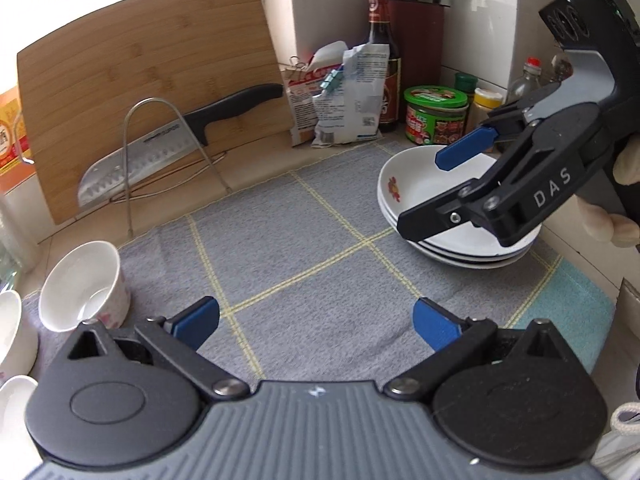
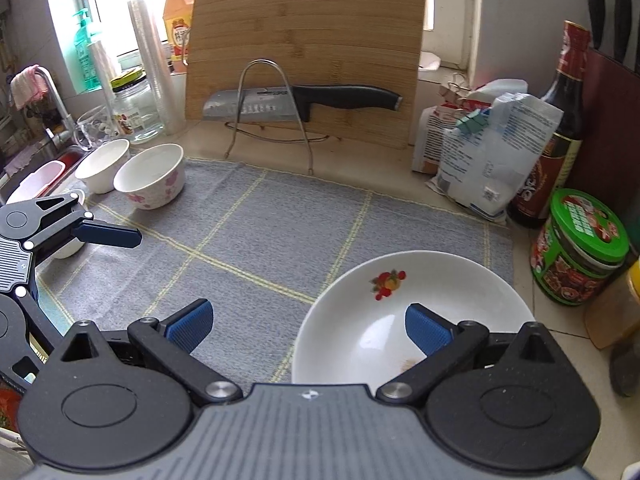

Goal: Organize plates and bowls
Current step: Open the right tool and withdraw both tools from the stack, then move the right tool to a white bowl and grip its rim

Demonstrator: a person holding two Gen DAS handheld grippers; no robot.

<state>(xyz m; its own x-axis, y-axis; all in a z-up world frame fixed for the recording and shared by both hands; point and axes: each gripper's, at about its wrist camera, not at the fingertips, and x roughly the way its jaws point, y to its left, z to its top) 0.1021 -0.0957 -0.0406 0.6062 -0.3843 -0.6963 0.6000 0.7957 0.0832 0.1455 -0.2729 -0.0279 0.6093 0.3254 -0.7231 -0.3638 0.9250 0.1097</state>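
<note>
Left gripper (image 1: 316,322): fingers spread wide, nothing between them, above the grey checked mat (image 1: 304,248).
Right gripper (image 2: 308,328): fingers spread wide, nothing held; right finger over the top plate of the stack, left finger over the mat just beside its rim.
Stack of plates (image 1: 416,184): white, deep, nested on the right part of the mat; fruit motif on the top plate's inner wall; some brownish residue near its bottom in the right wrist view.
Flowered bowl (image 1: 84,286): white with pink blossoms, at the mat's left edge; leaning toward the camera in the left wrist view.
Plain white bowl (image 2: 103,165): just beside the flowered bowl, toward the sink side.
Cutting board (image 2: 308,48): bamboo, upright against the wall behind the mat.
Knife (image 2: 304,102): black handle, lying across a wire rack (image 2: 272,116) in front of the board.
Green-lidded jar (image 2: 580,246), dark sauce bottle (image 2: 556,128), clipped bags (image 2: 484,148): on the counter beyond the plates, near the right wall.
</note>
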